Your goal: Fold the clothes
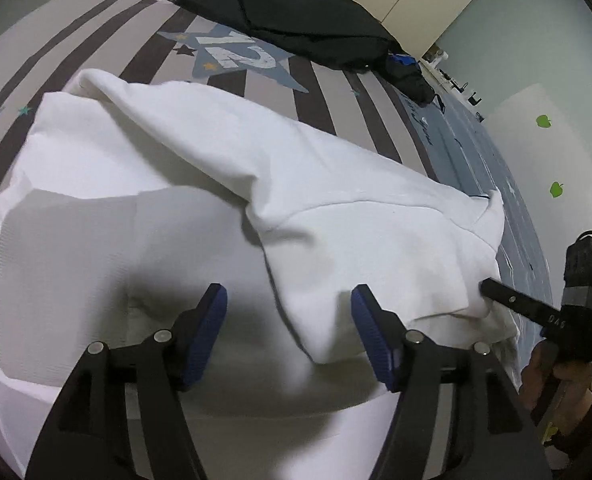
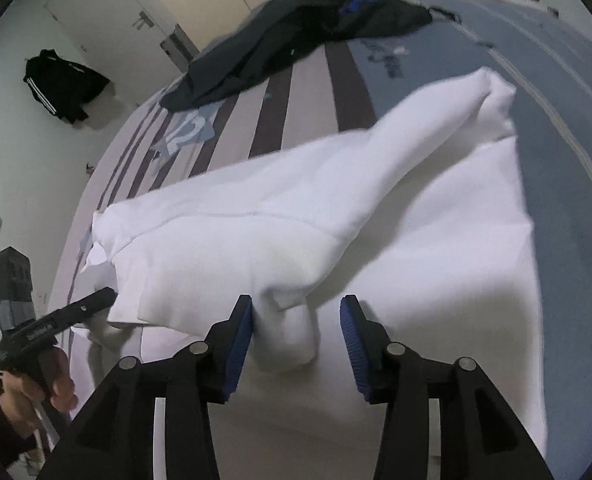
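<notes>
Striped bedding (image 1: pixel 256 92) spreads beyond my jaws, a dark garment (image 1: pixel 296 20) heaped at its far end. Between both pairs lies the white sweatshirt (image 1: pixel 336 208), its sleeve folded across the body. My left gripper (image 1: pixel 290 322) and right gripper (image 2: pixel 296 338) stand parted, pinching nothing; the cuff lies loose between my right pads. Next I'd take the hem with both, lifting evenly.

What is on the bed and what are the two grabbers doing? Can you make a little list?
bed: striped cover with a star
white top: white top spread out, sleeve folded across it
dark clothes: dark clothes heaped at the far end
left gripper: left gripper open over the top, holding nothing
right gripper: right gripper open, a fold of the top between its pads, not squeezed
</notes>
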Action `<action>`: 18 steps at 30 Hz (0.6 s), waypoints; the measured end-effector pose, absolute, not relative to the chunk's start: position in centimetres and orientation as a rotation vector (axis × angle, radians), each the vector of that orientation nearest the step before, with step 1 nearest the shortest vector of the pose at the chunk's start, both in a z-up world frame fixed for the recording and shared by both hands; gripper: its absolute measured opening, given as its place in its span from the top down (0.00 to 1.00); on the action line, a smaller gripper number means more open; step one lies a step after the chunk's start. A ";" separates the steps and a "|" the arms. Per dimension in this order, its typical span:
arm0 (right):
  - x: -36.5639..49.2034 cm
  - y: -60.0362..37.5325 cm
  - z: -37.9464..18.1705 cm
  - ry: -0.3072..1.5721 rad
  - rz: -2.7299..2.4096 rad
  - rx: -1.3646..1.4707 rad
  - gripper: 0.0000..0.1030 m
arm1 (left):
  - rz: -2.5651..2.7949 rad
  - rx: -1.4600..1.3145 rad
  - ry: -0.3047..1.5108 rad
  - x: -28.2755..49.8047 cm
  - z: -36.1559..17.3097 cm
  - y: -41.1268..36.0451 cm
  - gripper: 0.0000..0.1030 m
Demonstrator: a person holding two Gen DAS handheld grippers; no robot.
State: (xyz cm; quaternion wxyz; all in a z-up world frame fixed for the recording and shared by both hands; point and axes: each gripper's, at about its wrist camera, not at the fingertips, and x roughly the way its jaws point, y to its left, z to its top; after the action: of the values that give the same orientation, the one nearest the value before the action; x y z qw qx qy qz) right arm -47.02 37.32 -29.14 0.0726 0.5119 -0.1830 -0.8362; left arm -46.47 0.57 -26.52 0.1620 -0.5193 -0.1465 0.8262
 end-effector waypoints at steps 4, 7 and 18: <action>-47.4 36.9 -29.5 -0.609 -2.481 1.517 0.81 | 2.344 -1.487 -0.325 -47.2 -27.1 1.5 0.97; -47.2 36.1 -28.9 -0.590 -2.495 1.478 0.88 | 2.384 -1.413 -0.314 -47.3 -25.6 0.9 0.97; -45.5 34.3 -29.9 -0.542 -2.503 1.534 0.87 | 2.305 -1.506 -0.249 -46.3 -26.5 -0.6 0.97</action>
State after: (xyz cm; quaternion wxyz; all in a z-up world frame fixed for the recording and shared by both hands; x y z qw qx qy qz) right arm -45.54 34.35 -29.89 0.0783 0.5124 -0.1810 -0.8358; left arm -46.25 -0.56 -26.50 0.1875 -0.5351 -0.0883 0.8190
